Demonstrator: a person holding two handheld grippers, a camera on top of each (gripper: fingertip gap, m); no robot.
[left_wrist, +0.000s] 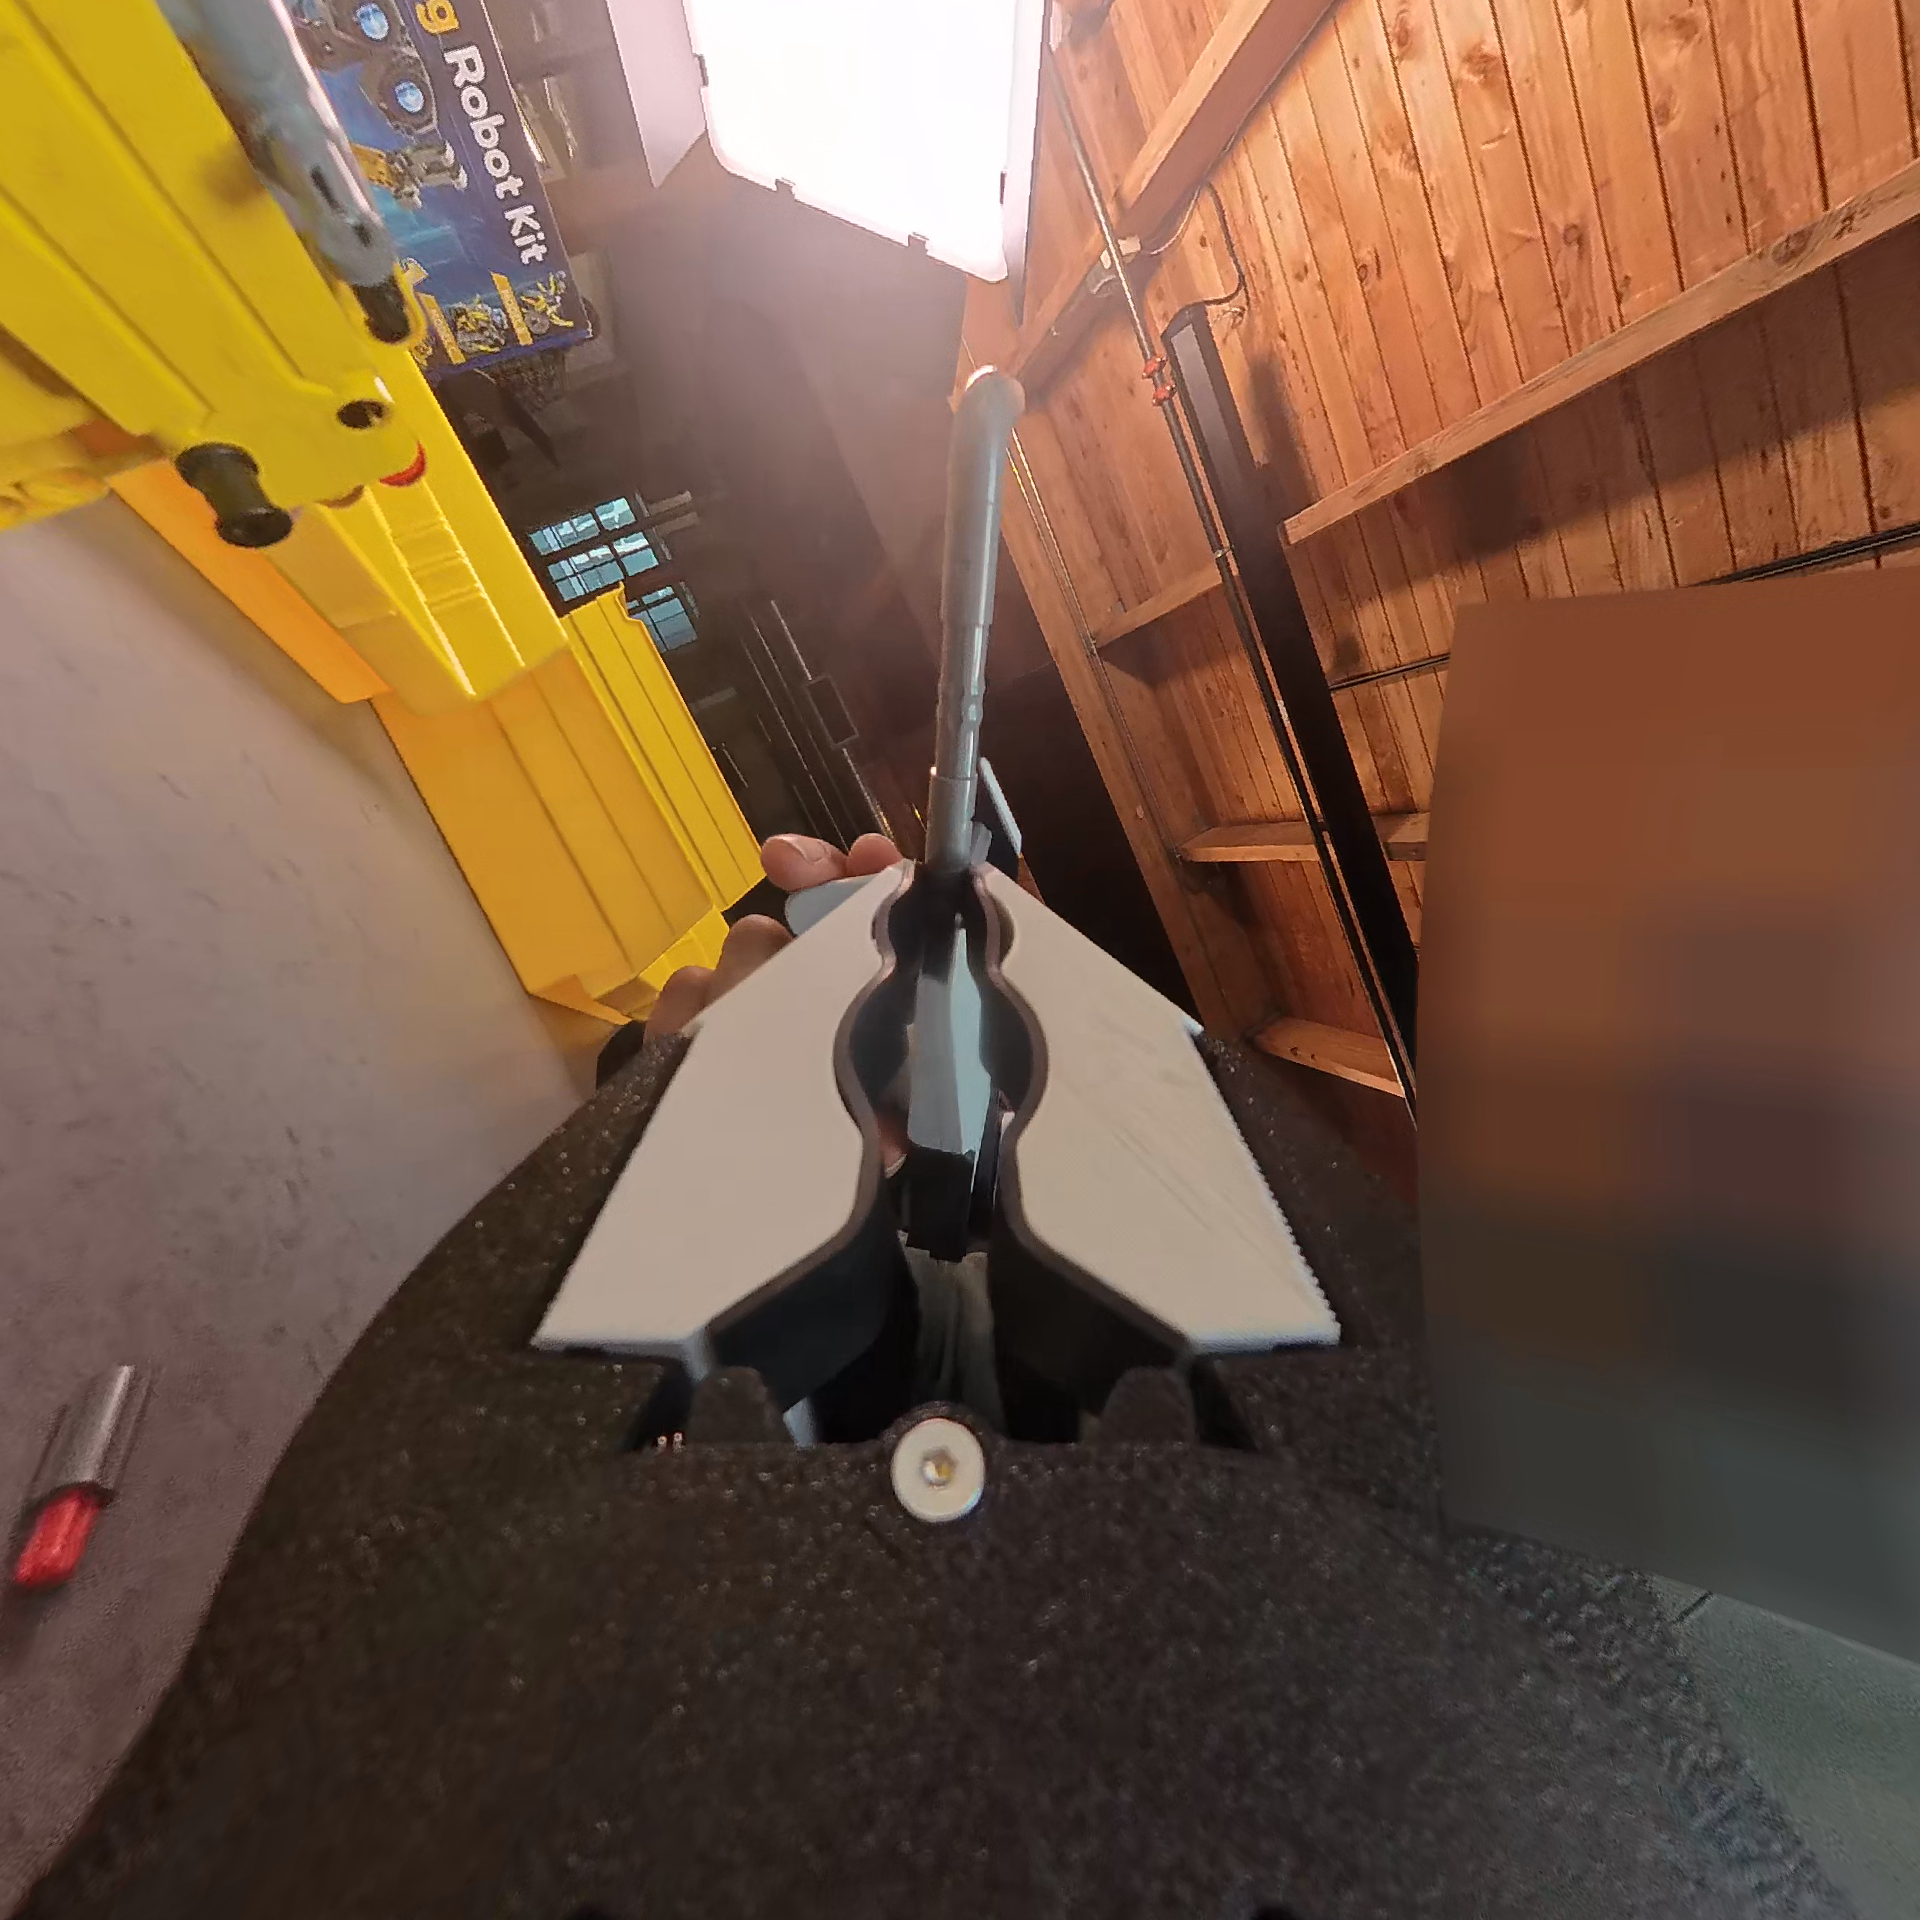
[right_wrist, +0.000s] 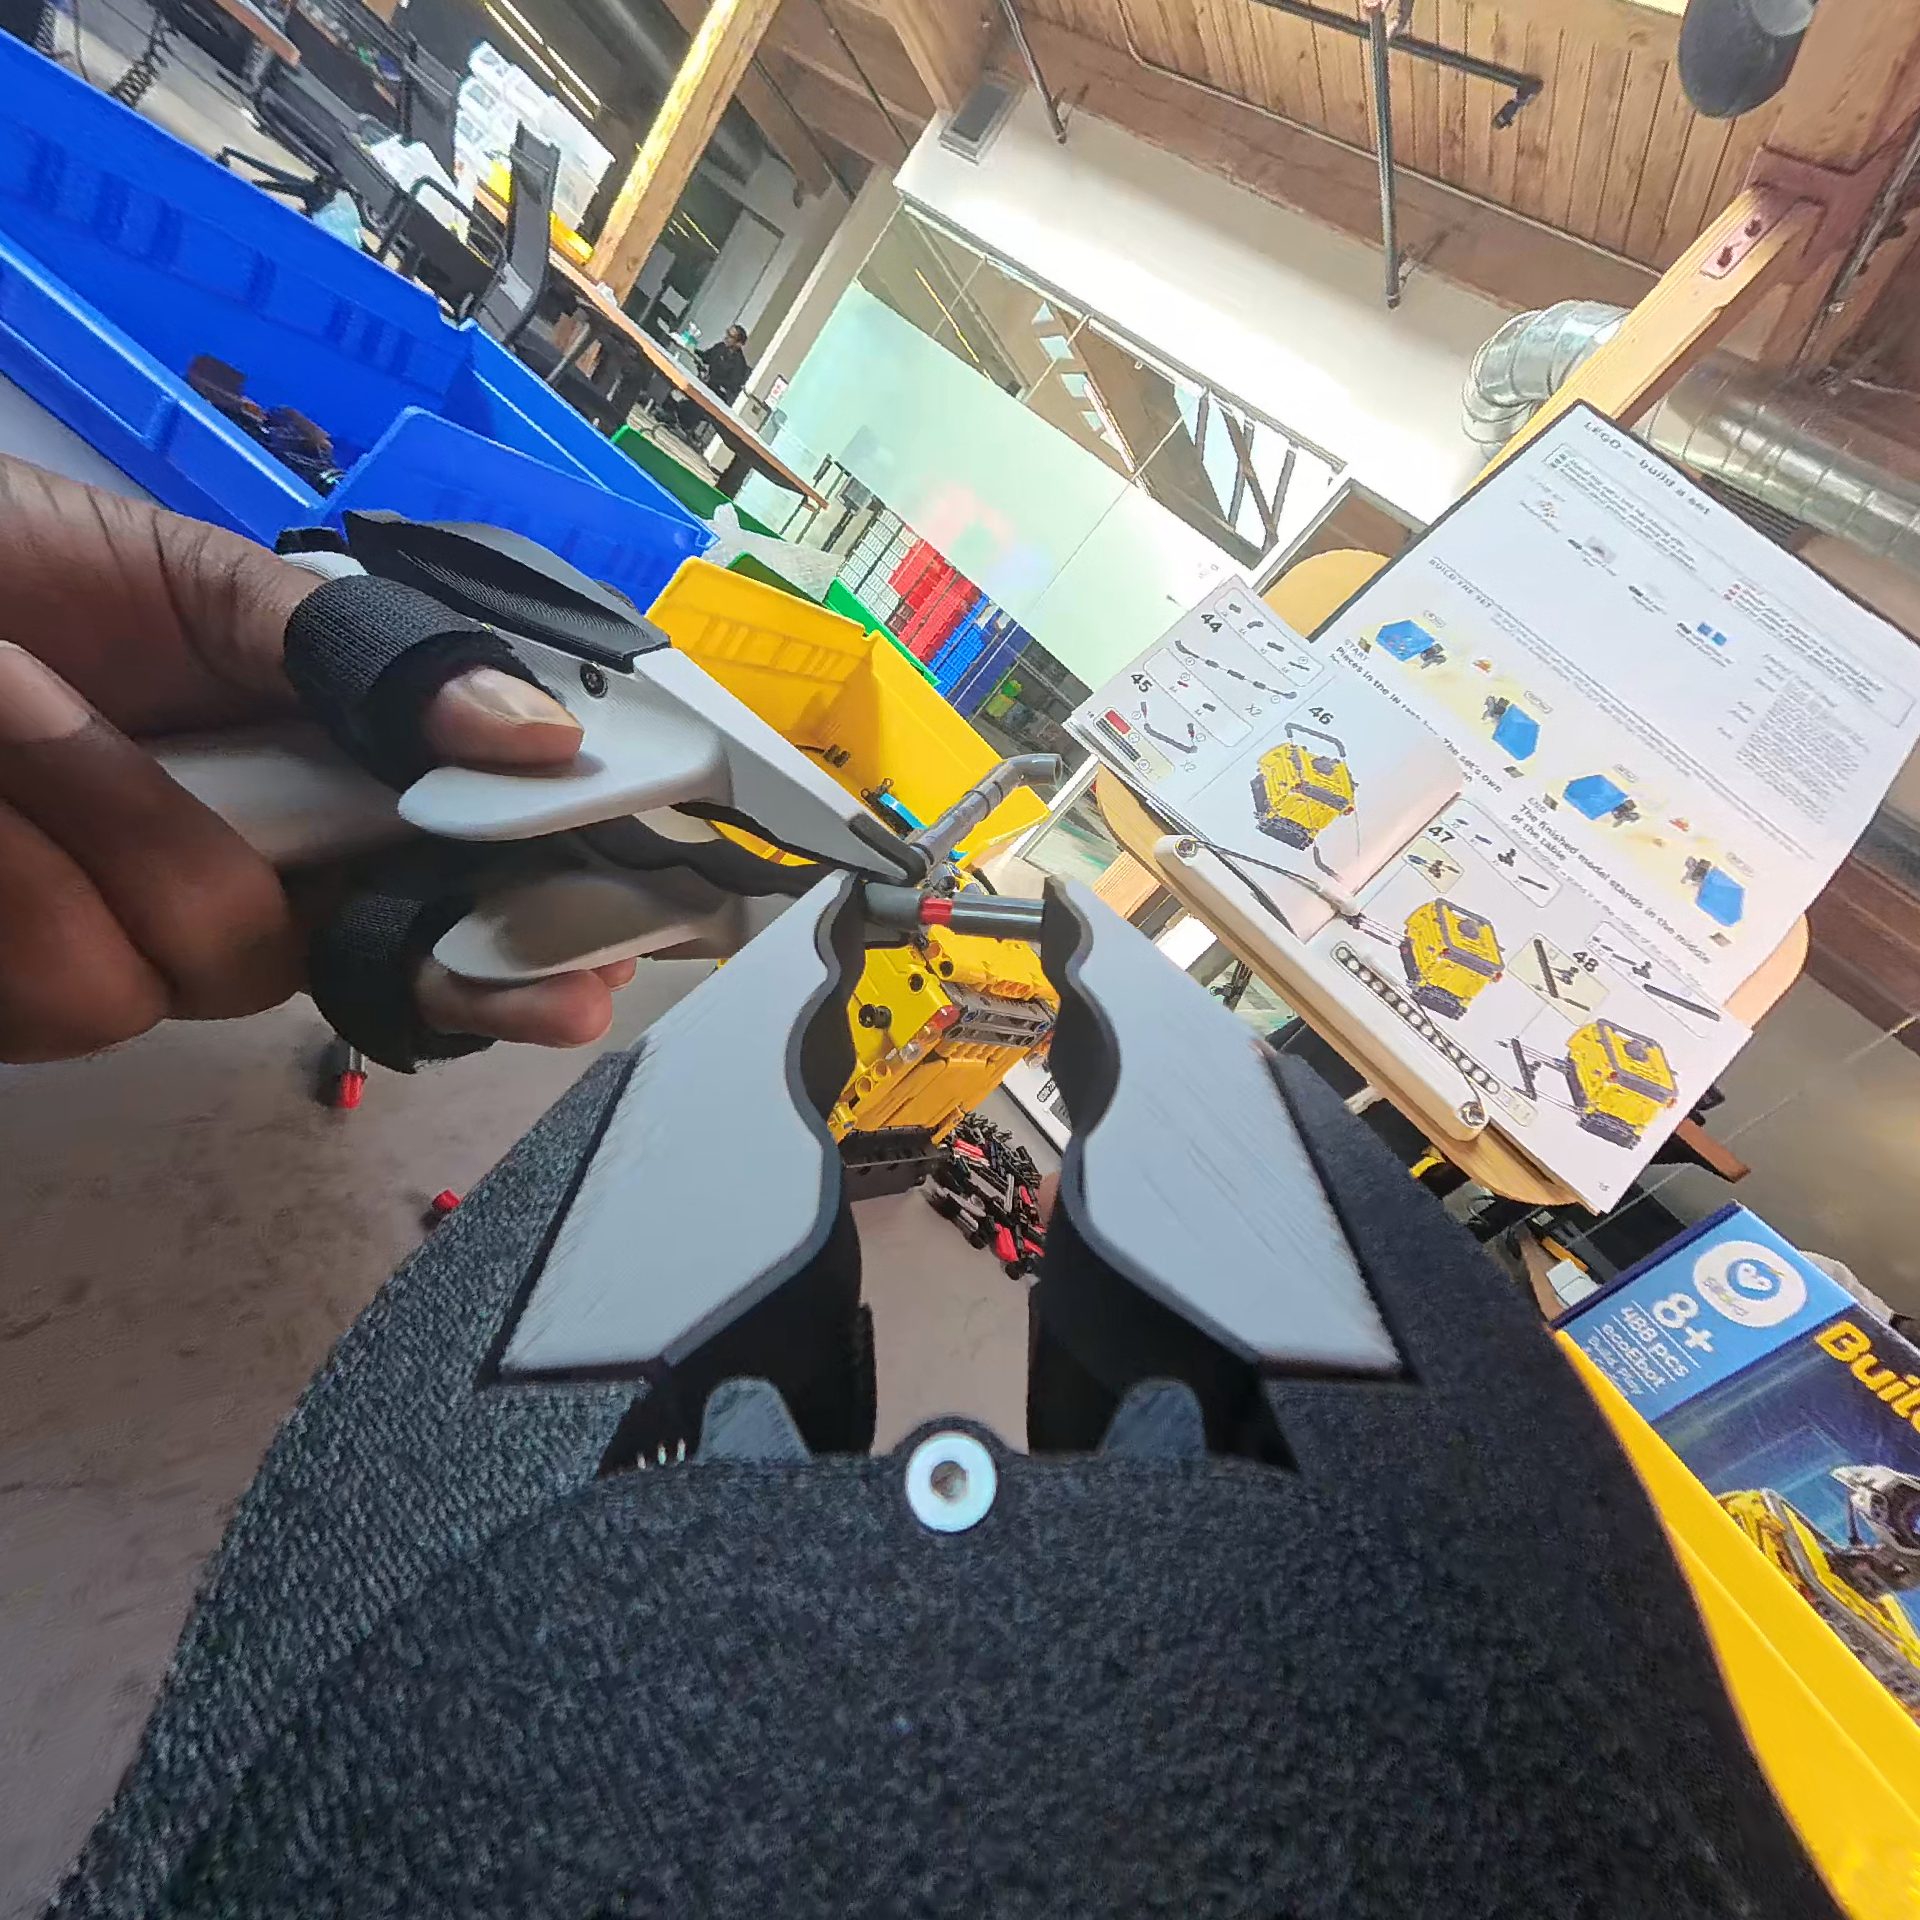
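Grey rod (left_wrist: 961, 665) clamped in left gripper (left_wrist: 940, 883); only right view shows booklet (right_wrist: 1455, 831).

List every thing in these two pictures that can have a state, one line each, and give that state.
left gripper: shut on the bent grey rod.
bent grey rod: clamped, sticking out beyond the fingertips.
right gripper: open, a grey and red pin spanning its tips.
grey and red pin: level, meeting the rod's end.
instruction booklet: open, propped on a stand.
yellow model: partly built, on the table.
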